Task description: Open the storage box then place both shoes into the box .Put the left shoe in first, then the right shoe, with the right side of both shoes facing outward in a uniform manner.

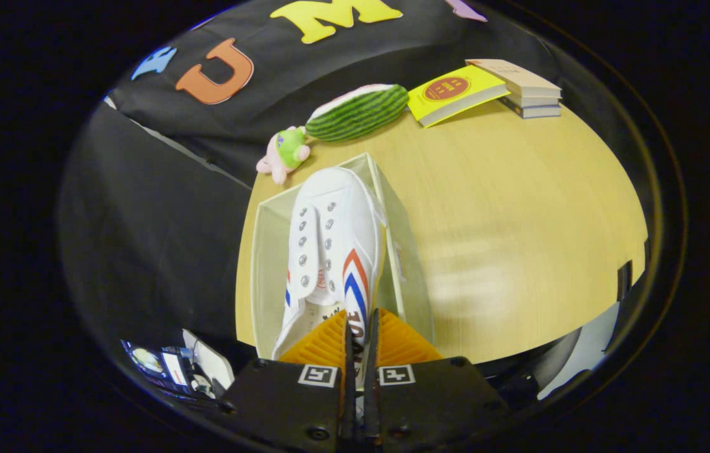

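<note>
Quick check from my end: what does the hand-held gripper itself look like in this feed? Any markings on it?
The hand-held gripper has two ribbed, wedge-shaped fingers on black block-like carriers. Each carrier bears a square black-and-white fiducial tag near the finger base, with round screws lower down. No cables visible.

The shoe (330,251) looks like smooth white cloth with shiny metal lace holes. The gripper (360,330) pinches its side wall. The box (408,251) is clear, glossy plastic. The table (506,207) is smooth pale wood. The watermelon toy (358,112) looks soft and fuzzy.
</note>
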Tool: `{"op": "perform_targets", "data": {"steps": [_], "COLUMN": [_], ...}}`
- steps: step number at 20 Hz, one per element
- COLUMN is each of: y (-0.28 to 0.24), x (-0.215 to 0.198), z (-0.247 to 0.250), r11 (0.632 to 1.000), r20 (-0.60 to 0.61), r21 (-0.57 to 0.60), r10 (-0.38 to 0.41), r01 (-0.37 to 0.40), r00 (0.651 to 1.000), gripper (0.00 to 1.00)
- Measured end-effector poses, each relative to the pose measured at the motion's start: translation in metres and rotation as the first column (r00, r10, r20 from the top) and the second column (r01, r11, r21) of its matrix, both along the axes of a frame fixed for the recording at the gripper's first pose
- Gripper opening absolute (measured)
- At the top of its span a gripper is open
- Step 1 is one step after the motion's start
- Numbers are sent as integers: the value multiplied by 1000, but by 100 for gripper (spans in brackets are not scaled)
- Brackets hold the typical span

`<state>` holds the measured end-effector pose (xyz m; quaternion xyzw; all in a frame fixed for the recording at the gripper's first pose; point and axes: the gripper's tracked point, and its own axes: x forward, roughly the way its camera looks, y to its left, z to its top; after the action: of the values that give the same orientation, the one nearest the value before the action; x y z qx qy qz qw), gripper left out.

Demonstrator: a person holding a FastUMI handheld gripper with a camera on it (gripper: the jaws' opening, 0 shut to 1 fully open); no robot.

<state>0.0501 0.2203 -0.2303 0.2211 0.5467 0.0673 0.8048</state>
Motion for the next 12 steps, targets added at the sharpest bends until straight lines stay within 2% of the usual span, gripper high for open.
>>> {"op": "perform_targets", "data": {"steps": [3,4,6,10,11,12], "y": [0,3,7,2,0,-2], "x": [3,5,8,17,18,21], "z": [3,8,18,43,52,58], "r11": [1000,1000,999,994,992,991], "r20": [52,72,116,278,320,359], "r21": [-10,8,17,-69,-90,-109], "r10": [17,20,38,101,112,117], "r01": [-16,-20,-41,-85,-88,-83], "r00": [999,997,993,955,941,926], "gripper": [35,40,40,52,60,63]}}
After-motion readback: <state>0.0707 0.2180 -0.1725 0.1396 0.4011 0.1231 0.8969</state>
